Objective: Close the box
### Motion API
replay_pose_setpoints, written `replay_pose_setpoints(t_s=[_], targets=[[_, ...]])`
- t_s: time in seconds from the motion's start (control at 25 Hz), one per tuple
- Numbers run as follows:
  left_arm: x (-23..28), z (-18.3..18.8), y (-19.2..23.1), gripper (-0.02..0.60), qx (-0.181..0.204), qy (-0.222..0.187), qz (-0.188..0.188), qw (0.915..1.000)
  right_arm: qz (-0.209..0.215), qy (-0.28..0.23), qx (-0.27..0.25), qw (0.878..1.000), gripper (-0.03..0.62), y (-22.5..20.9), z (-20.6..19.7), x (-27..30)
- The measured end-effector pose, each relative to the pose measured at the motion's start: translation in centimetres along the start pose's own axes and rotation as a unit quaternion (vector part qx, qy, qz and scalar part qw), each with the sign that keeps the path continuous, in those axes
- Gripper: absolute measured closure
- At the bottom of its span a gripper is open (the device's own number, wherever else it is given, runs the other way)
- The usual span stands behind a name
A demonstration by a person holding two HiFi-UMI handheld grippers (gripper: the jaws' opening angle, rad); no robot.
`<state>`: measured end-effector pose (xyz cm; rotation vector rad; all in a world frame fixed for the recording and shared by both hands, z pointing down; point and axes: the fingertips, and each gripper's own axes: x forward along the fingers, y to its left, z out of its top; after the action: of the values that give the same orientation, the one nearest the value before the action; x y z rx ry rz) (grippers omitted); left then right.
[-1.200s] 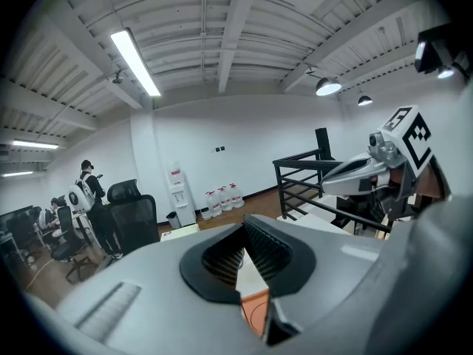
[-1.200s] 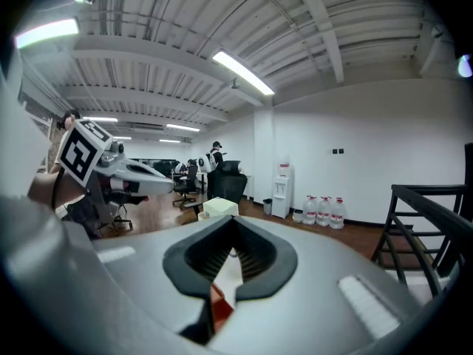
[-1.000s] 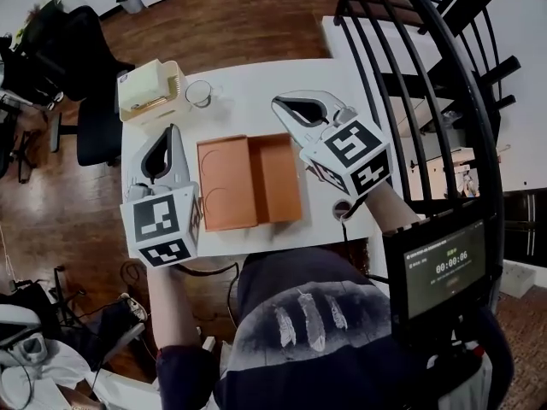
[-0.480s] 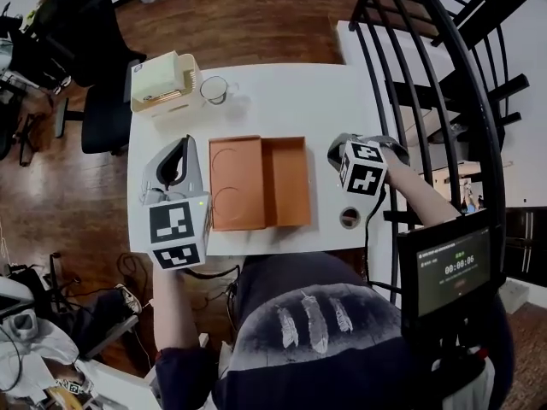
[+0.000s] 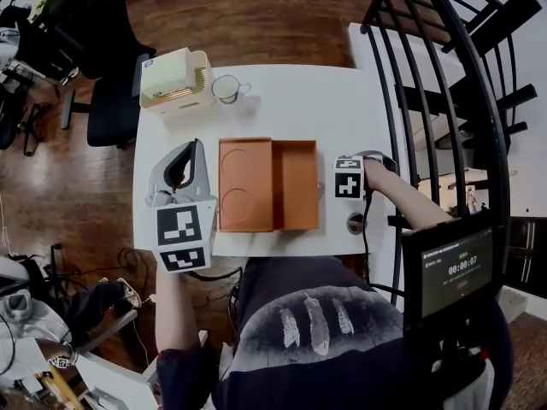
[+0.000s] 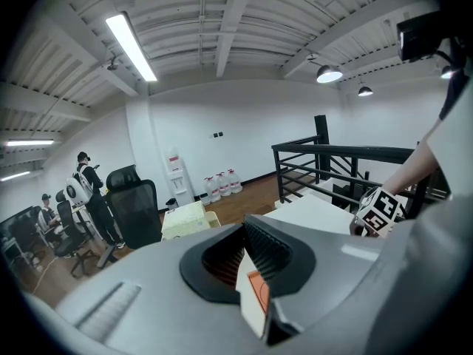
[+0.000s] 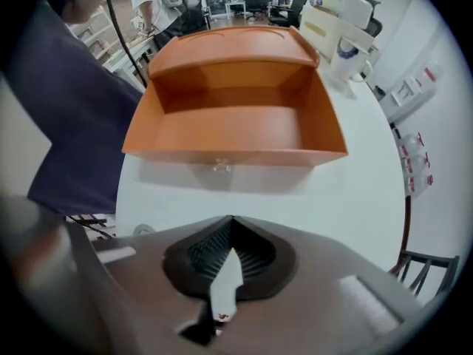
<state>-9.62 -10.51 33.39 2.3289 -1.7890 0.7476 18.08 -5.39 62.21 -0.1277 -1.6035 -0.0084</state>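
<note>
An orange box (image 5: 297,184) lies open on the white table (image 5: 299,101), its lid (image 5: 245,184) folded flat to the left. In the right gripper view the box's empty tray (image 7: 233,128) faces me, with the lid (image 7: 229,46) behind it. My left gripper (image 5: 198,142) rests left of the lid, pointing away from me, shut on nothing. Through its jaws a sliver of orange box (image 6: 257,291) shows. My right gripper (image 7: 231,219) is low at the box's right side, aimed at the tray's wall with a strip of table between. It is shut and empty; its marker cube (image 5: 348,178) hides the jaws from above.
A cream bin (image 5: 175,79) and a glass cup (image 5: 227,88) stand at the table's far left corner. A small round disc (image 5: 355,223) lies near the right front edge. A black railing (image 5: 427,101) runs close along the right. A black office chair (image 5: 102,67) stands at the left.
My right gripper came down from above the box's right edge and turned to face the box's right side, low by the table. The left gripper has stayed beside the lid.
</note>
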Motion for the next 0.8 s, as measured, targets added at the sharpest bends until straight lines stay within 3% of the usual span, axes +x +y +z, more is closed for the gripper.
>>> replay_pose_setpoints(t_s=[0.44, 0.64, 0.8], targets=[[0.5, -1.1, 1.3, 0.566, 0.012, 0.02, 0.004, 0.9997, 0.018, -0.021, 0.014, 1.0, 0.589, 0.9, -0.2, 2.1], [1.9, -4.8, -0.1, 0.566, 0.052, 0.074, -0.026, 0.9956, 0.029, -0.039, 0.03, 0.998, 0.588, 1.0, -0.3, 1.9], [4.1, -10.6, -1.8, 0.566, 0.098, 0.149, -0.062, 0.9821, 0.033, -0.038, 0.033, 0.998, 0.588, 1.0, -0.3, 1.7]])
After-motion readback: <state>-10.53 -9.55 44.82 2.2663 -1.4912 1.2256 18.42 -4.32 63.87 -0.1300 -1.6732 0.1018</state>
